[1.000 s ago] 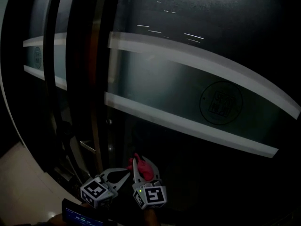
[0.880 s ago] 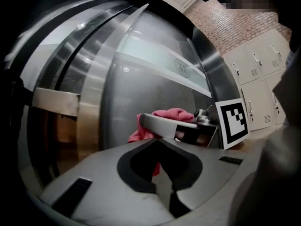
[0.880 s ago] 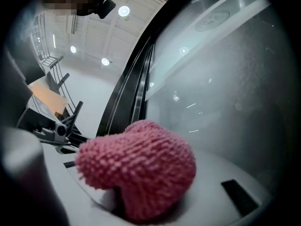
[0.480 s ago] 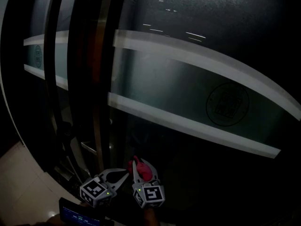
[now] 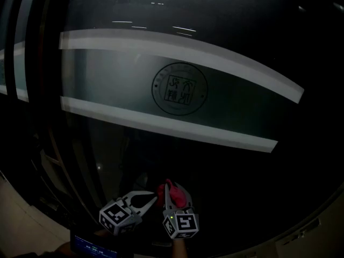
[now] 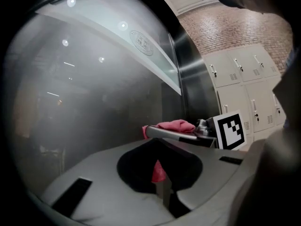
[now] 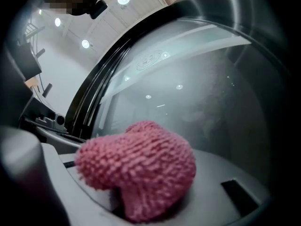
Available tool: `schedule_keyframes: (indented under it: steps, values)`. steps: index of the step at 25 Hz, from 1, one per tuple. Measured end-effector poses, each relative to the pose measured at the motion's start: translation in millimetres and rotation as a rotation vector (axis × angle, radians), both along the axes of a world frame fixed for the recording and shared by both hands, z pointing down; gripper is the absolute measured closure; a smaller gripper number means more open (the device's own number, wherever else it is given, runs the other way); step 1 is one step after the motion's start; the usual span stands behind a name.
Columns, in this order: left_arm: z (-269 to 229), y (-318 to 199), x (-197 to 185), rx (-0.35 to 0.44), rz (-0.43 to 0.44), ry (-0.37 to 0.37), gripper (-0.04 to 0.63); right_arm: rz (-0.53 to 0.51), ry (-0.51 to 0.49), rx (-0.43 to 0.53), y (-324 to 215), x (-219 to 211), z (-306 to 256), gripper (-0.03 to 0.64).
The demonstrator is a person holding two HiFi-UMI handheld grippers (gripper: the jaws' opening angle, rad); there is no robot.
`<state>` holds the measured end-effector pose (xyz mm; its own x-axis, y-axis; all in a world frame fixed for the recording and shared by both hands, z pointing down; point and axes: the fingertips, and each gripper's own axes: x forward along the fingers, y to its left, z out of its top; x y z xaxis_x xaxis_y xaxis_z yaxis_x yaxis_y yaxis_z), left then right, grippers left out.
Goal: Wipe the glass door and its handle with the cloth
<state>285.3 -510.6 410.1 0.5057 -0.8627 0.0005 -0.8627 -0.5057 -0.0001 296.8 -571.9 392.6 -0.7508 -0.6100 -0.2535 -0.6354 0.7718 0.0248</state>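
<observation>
Two jaws of the right gripper (image 5: 171, 189) stay clamped on the pink cloth (image 7: 141, 168), low near the glass door (image 5: 231, 47). The left gripper (image 5: 153, 199) is closed and empty. The view has swung right, bringing the round emblem (image 5: 179, 88) to centre, so wiping is likely moving across the pane; the handle is out of sight.

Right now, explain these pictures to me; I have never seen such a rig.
No robot: a person holds a two-jaw claw in each hand. One picture comes from a camera on the person's head; the other two ride on the claws. Both claws are low before a dark glass door with a frosted band and round emblem. The right claw is shut on a pink knitted cloth. The left claw looks shut and holds nothing; the pink seen past it is that same cloth.
</observation>
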Motion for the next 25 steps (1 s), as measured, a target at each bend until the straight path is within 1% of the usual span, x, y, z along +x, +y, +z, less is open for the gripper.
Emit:
schedule_keyframes:
  steps: [4,7,9,11,14,17,21,25]
  values:
    - [0,-19,61,0.002,0.083,-0.006,0.589,0.114,0.01,-0.014,-21,76,1,0.574]
    - [-4,-25,98,0.002,0.133,0.0,0.589,0.184,0.01,-0.023,-33,123,0,0.574]
    - [-4,-27,113,0.0,0.153,0.0,0.589,0.208,0.008,-0.03,-37,142,-1,0.574]
    - [-4,-27,120,-0.005,0.157,-0.001,0.589,0.213,0.007,-0.026,-38,150,-3,0.574]
    - [3,-27,112,0.0,0.143,-0.019,0.589,0.199,0.002,-0.02,-35,146,-6,0.574]
    - [3,-15,92,0.015,0.115,-0.028,0.589,0.159,-0.014,-0.028,-24,127,-7,0.574]
    - [0,15,53,0.002,0.064,-0.028,0.591,0.078,-0.018,-0.033,9,81,-5,0.574]
    - [0,52,1,0.005,0.021,-0.024,0.589,-0.008,-0.037,-0.016,60,20,-10,0.572]
